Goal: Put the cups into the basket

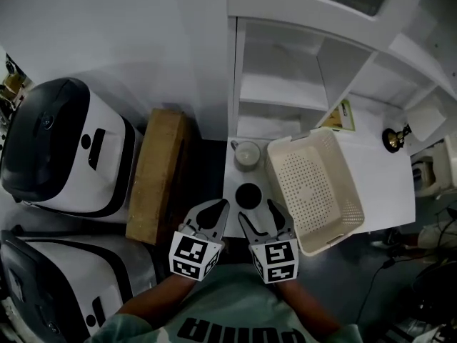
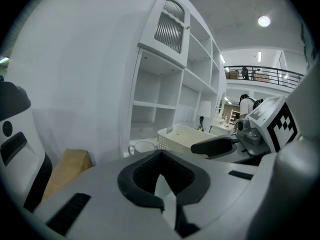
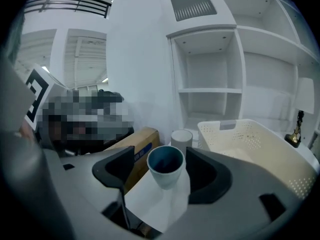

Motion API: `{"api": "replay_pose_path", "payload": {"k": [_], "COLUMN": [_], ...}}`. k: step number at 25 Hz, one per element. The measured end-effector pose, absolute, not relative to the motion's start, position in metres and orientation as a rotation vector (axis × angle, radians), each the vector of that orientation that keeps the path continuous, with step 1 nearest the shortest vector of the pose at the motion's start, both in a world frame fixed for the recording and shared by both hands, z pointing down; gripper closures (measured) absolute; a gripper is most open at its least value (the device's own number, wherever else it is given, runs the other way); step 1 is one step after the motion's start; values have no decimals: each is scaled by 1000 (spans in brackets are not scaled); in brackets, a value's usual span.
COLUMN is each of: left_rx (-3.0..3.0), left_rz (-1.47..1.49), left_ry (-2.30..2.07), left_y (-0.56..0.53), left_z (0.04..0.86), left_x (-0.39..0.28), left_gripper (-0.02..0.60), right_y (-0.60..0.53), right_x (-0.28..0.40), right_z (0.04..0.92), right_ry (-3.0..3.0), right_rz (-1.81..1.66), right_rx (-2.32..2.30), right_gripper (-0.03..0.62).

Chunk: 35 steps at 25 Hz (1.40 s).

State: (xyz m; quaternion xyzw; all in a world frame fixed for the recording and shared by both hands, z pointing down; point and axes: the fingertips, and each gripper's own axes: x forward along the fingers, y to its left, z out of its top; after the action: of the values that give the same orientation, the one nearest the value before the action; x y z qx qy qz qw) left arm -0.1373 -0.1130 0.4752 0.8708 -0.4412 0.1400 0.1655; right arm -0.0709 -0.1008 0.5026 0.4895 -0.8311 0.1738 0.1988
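A dark cup with a blue inside [image 1: 248, 195] [image 3: 165, 165] stands on the white table between the jaws of my right gripper [image 1: 258, 210] [image 3: 161, 168]. The jaws are open and the pads stay off the cup on both sides. Behind the dark cup stands a white mug [image 1: 248, 154] [image 3: 181, 136] [image 2: 143, 146]. To the right of both lies the cream perforated basket [image 1: 335, 213] [image 3: 260, 149] [image 2: 181, 133], with nothing in it. My left gripper [image 1: 218, 209] [image 2: 160, 155] hovers left of the dark cup, its tips together and nothing between them.
A cardboard box [image 1: 154, 174] [image 2: 70, 164] lies left of the table. Two white-and-black appliances [image 1: 61, 145] stand further left. A white shelf unit [image 1: 300, 84] rises behind the cups. A small dark ornament [image 1: 393, 140] and a card [image 1: 341, 116] sit at the back right.
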Motion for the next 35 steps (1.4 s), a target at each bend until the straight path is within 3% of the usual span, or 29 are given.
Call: {"api": "replay_pose_path", "payload": {"k": [17,35], "left_rx": [2503,2479], "left_rz": [482,530], "left_ry": [-1198,-1209], "left_y": [-134,-147], "left_z": [508,522], "left_x": [-152,-158], "left_gripper": [575,575], "right_y": [-123,-139], "right_x": [-79,-85], "right_z": [542,572], "right_ry": [-2191,-2125], "right_rz": [508,515], "right_rx": [1427,1366], "right_gripper": [223,212]}}
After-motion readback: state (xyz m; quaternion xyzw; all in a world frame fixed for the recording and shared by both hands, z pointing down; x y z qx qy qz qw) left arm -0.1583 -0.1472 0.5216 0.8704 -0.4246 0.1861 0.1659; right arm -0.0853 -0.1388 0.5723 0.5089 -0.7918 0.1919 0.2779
